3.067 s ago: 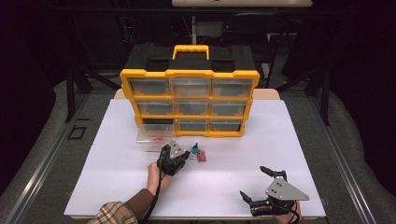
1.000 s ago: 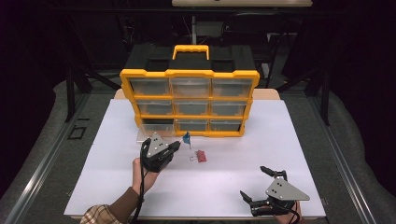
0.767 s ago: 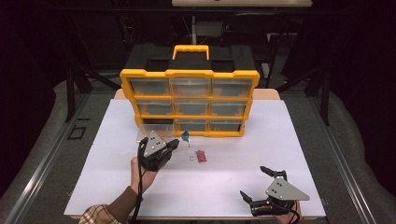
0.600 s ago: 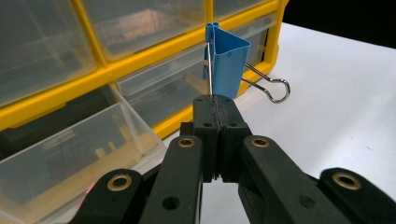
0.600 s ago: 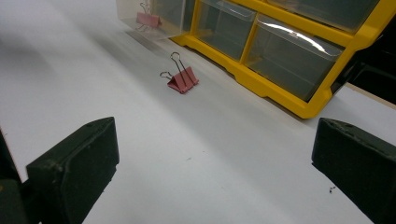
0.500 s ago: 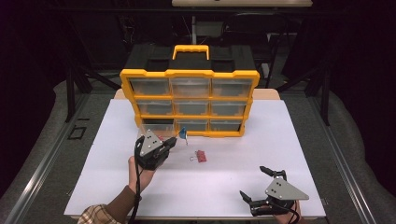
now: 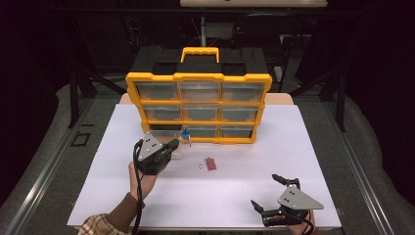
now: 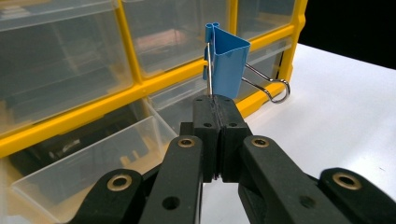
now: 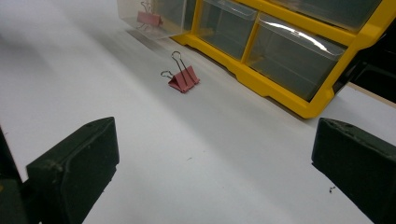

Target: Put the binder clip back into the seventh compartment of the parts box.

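Blue binder clip (image 8: 227, 60) hangs pinched by one wire handle in the left gripper (image 8: 215, 108), its jaws fully closed, lifted above the pulled-out clear drawer (image 8: 91, 161) at the organizer's (image 7: 198, 78) bottom-left, likely so it can drop in. At four o'clock from that gripper, a pink binder clip (image 7: 210, 164) lies on the white table (image 7: 313, 147), probably awaiting its turn. Right gripper (image 7: 274, 198) rests at five o'clock, jaws wide apart, holding nothing.

Left gripper (image 7: 172, 145) raised off the table, forearm in plaid sleeve (image 7: 100, 226) angled up from bottom edge, jaws pressed together. Right gripper (image 7: 268, 193) low at near edge, jaws spread wide.
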A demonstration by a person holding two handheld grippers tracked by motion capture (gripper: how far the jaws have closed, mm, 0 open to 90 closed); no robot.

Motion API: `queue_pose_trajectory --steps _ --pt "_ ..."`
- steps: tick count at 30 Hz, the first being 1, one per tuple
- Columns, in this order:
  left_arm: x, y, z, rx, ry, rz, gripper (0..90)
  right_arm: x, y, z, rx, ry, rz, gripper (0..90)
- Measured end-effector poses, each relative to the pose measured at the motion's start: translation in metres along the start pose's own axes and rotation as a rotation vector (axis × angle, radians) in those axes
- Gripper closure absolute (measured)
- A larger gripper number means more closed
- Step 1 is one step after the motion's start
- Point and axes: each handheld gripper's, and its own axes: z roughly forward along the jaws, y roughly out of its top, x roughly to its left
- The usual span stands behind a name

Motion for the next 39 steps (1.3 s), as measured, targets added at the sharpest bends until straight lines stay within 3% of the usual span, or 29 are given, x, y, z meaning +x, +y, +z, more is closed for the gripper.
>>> queue_pose_trajectory --steps 25,39 --pt "0.026 0.002 -0.012 -0.048 0.087 -0.053 88.7 0.0 0.0 0.0 0.003 0.0 -0.002 0.3" --pt "0.044 -0.005 -0.012 -0.027 0.136 -0.106 88.7 0.001 0.0 -0.001 0.006 0.0 -0.008 0.3"
